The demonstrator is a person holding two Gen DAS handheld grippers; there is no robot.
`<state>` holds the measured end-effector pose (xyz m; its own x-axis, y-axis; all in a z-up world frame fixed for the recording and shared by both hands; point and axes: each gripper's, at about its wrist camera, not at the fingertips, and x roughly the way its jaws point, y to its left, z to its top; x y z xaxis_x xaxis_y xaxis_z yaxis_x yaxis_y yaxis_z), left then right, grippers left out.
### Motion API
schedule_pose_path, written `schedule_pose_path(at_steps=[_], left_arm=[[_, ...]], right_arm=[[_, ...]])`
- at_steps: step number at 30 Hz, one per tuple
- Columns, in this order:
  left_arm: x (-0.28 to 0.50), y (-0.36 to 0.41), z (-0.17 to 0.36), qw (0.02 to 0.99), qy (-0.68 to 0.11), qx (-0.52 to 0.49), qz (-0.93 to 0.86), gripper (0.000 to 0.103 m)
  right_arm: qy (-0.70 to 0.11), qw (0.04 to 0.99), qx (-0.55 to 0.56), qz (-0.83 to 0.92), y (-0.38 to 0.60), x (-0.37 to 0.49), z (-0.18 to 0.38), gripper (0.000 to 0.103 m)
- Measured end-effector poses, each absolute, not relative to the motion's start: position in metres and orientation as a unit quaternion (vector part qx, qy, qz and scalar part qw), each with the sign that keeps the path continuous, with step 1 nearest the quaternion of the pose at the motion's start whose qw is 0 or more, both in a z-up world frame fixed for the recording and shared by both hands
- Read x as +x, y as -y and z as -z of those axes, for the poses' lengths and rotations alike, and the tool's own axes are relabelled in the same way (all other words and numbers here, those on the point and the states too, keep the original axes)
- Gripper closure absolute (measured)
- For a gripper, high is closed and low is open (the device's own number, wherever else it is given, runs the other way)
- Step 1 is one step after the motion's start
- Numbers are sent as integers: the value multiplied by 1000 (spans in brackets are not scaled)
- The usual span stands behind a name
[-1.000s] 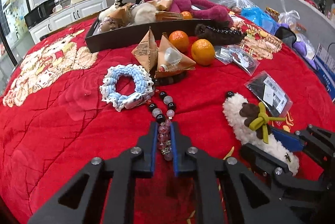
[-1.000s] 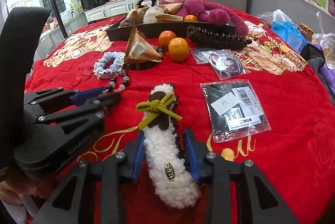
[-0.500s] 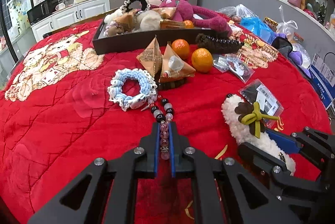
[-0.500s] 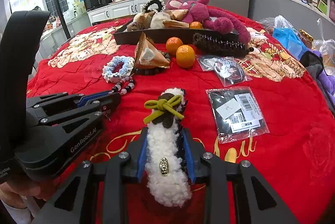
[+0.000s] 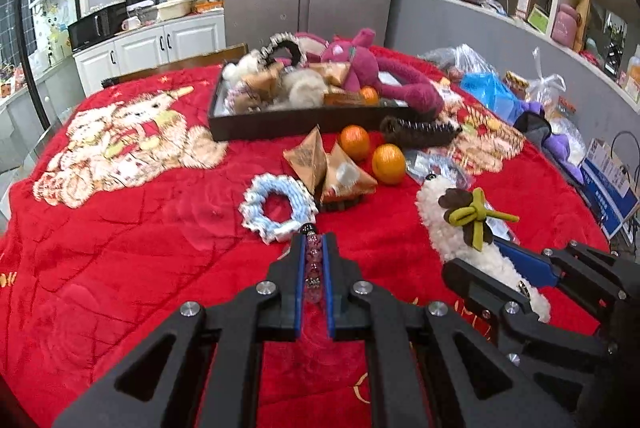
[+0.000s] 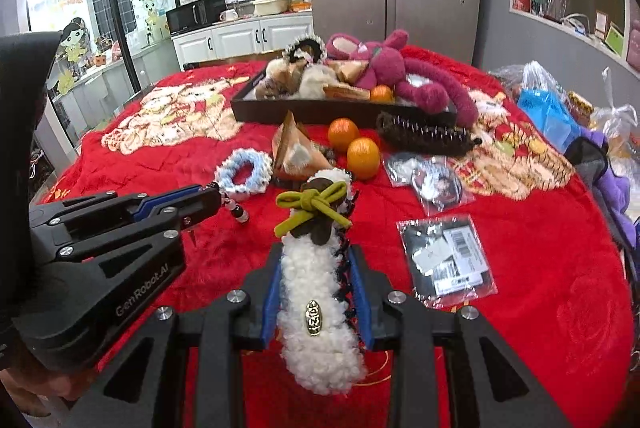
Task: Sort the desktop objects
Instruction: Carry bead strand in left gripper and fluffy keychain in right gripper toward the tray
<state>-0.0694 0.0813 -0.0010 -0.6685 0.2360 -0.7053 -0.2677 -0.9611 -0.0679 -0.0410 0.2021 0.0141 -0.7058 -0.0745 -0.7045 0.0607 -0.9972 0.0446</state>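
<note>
My left gripper (image 5: pixel 313 248) is shut on a bead bracelet (image 5: pixel 313 264) and holds it above the red cloth; its beads hang from the tips in the right wrist view (image 6: pixel 236 207). My right gripper (image 6: pixel 316 268) is shut on a white fluffy hair clip (image 6: pixel 316 292) with a brown and green bow, lifted off the cloth; it also shows in the left wrist view (image 5: pixel 464 232). A dark tray (image 5: pixel 280 121) with a pink plush toy and other items stands at the far side.
On the cloth lie a blue scrunchie (image 5: pixel 276 205), two triangular packets (image 5: pixel 332 171), two oranges (image 5: pixel 388 157), a dark hair claw (image 5: pixel 416 131) and plastic packets (image 6: pixel 448 260). Bags lie along the right edge (image 5: pixel 492 93).
Both grippers have risen off the cloth, the left lifting the bead bracelet and the right lifting the fluffy hair clip, which it closed on.
</note>
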Motion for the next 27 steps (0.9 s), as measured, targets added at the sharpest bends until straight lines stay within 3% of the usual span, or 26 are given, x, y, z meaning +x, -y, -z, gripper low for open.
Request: schedule_pose_path(at_steps=[13, 27], left_arm=[[-73, -78, -44, 131, -13, -347, -929, 95], [-94, -70, -47, 117, 1, -352, -928, 95]], right_arm=[[6, 39, 350, 936, -195, -52, -45, 71], [10, 26, 344, 939, -200, -70, -53, 71]])
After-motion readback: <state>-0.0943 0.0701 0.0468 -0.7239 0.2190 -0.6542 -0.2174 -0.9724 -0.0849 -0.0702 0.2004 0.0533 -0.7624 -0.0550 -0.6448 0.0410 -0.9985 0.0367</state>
